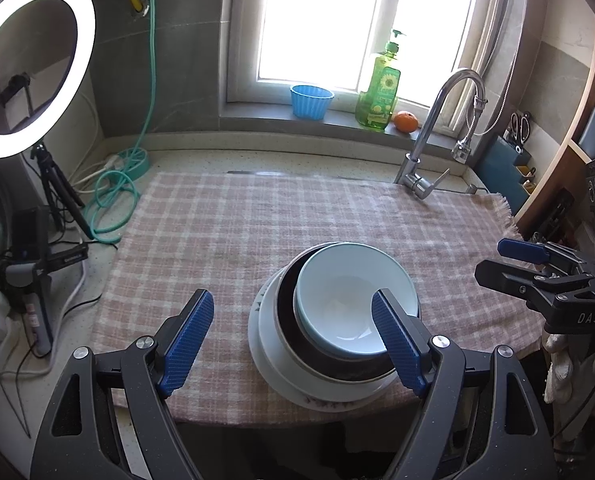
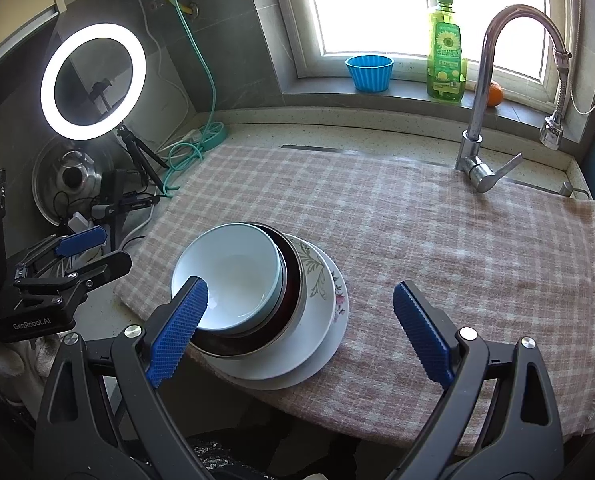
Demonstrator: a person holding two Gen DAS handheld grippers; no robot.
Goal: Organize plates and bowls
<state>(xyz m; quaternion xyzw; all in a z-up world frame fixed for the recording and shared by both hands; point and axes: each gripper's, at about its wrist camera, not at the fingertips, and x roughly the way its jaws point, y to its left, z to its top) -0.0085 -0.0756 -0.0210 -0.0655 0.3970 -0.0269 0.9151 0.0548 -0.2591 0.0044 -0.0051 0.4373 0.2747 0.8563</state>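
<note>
My left gripper [image 1: 293, 342] and right gripper [image 2: 300, 332] both agape, empty; floral plate [image 2: 329, 280] mostly hidden beneath dark bowl [image 2: 293, 280] and pale-blue bowl [image 2: 233, 264].

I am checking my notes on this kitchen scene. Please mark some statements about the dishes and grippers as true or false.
1. The pale blue bowl sits on top of the stack. True.
2. The left gripper holds the bowl. False: it is open, holding nothing.
3. The flowered plate is at the bottom. True.
4. The stack stands on the windowsill. False: it stands on the checked cloth.
5. The right gripper is shut. False: open.
</note>
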